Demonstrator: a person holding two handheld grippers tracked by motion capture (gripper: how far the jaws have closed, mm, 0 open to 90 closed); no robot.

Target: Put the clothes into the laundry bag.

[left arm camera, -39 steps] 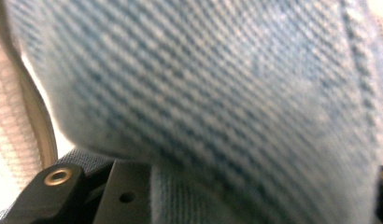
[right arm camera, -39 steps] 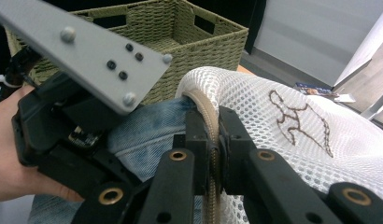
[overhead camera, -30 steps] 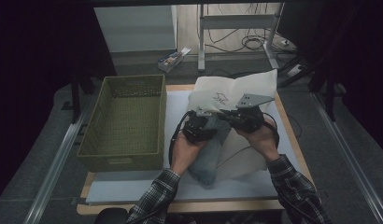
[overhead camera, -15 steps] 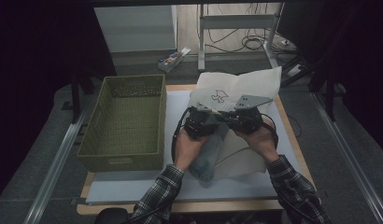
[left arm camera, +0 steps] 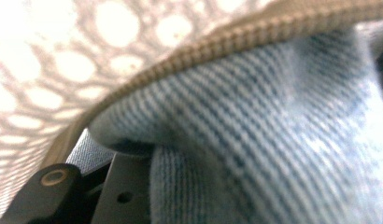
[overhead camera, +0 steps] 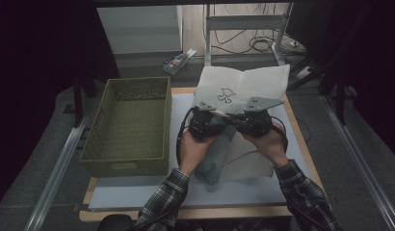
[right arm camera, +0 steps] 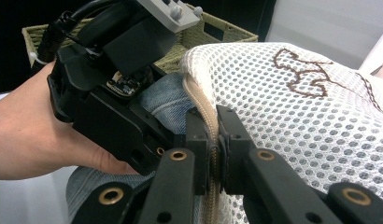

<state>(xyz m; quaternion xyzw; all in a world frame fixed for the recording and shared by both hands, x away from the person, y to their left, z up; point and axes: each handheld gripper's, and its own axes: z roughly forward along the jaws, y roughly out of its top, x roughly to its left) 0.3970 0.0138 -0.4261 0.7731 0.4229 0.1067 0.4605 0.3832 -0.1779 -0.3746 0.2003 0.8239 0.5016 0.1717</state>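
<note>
Fingers of right gripper (right arm camera: 213, 149) pinch mesh bag (right arm camera: 292, 107) zipper; left gripper (overhead camera: 205, 126) holds denim (left arm camera: 273, 130).

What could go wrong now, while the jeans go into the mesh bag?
1. The right gripper pinches only the zipper edge of the mesh bag; a hard pull may make it slip out.
2. The jeans bunch at the opening around the left gripper, so denim may catch on the zipper.
3. Much of the jeans hangs outside and could drag back out.
</note>
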